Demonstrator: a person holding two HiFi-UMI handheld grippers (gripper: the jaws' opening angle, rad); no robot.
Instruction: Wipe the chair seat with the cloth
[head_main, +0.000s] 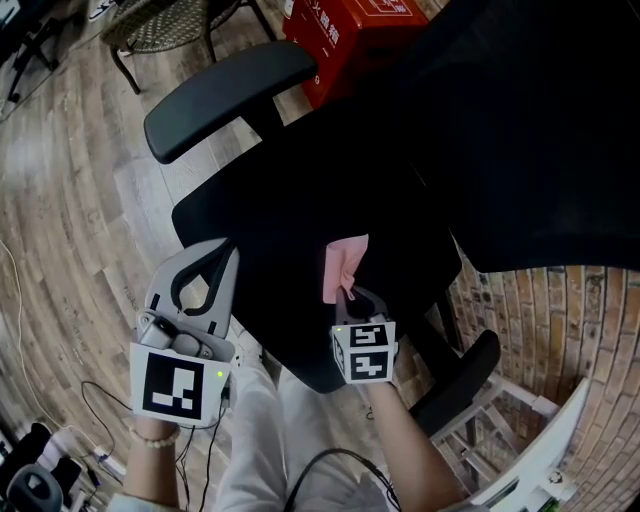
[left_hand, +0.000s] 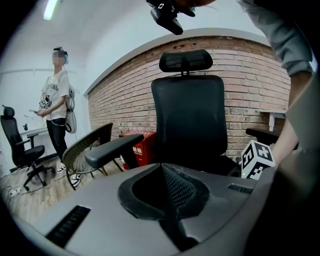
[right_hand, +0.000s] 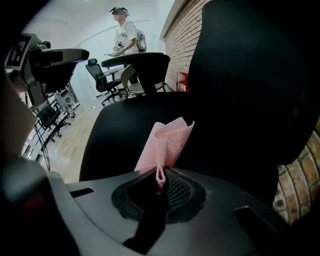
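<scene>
A black office chair fills the middle of the head view, its seat dark and broad. My right gripper is shut on a pink cloth, which lies over the near right part of the seat. In the right gripper view the cloth sticks up from between the closed jaws, above the seat. My left gripper is shut with nothing in it, held at the seat's near left edge. In the left gripper view its jaws meet, facing the chair back.
The chair's armrests flank the seat, and its backrest rises at the right. A red box and a wicker chair stand behind on the wooden floor. A person stands far off. A brick wall runs on the right.
</scene>
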